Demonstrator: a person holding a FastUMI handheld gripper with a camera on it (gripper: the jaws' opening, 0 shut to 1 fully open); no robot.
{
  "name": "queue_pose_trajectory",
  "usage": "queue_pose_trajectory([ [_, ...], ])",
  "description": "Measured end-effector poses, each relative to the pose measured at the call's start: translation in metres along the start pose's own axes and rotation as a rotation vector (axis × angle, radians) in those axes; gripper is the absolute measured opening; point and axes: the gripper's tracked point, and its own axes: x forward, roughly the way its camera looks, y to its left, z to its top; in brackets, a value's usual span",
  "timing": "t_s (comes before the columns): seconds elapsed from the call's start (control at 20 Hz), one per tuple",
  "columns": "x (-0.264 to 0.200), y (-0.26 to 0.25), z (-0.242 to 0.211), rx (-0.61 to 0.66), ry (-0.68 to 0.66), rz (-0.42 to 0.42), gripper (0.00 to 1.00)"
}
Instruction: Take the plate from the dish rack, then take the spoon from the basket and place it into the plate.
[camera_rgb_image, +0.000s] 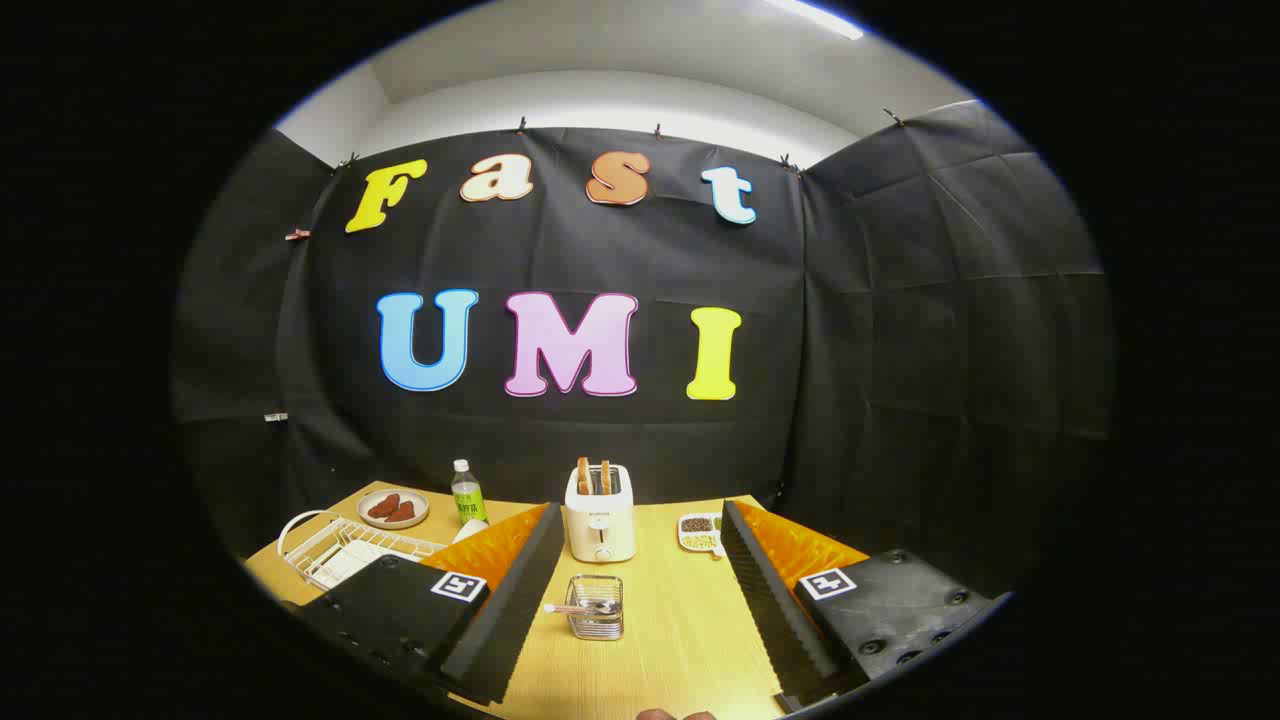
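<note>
My gripper (636, 560) stands open above the wooden table, its two fingers wide apart with nothing held. Between the fingers, a little ahead, sits a small wire basket (596, 607) with a spoon (575, 607) lying across it, its handle poking out to the left. A white wire dish rack (335, 545) stands left of the left finger, with a pale plate (345, 562) lying in it, partly hidden by the gripper body.
A white toaster (600, 513) with two slices of toast stands beyond the basket. A plate of reddish food (392, 508) and a green-labelled bottle (467, 492) sit at the back left. A small divided dish of grains (699, 532) lies right of the toaster.
</note>
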Motion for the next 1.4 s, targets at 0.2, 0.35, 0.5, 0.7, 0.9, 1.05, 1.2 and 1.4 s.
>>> queue_pose_trajectory([
  [0.2,0.003,0.000,0.005,0.006,-0.011,-0.004,0.97],
  [0.35,0.006,0.002,0.004,0.015,-0.008,0.002,0.97],
  [0.5,0.012,0.004,-0.002,0.021,0.019,0.011,0.97],
  [0.7,0.019,0.003,-0.006,0.034,0.046,0.015,0.97],
  [0.9,0.026,0.001,-0.011,0.030,0.061,0.017,0.97],
  [1.05,0.033,0.003,-0.014,0.025,0.080,0.025,0.98],
  [1.2,0.039,0.024,-0.023,0.041,0.139,0.110,0.98],
  [1.4,0.060,0.037,-0.037,0.022,0.221,0.152,0.99],
])
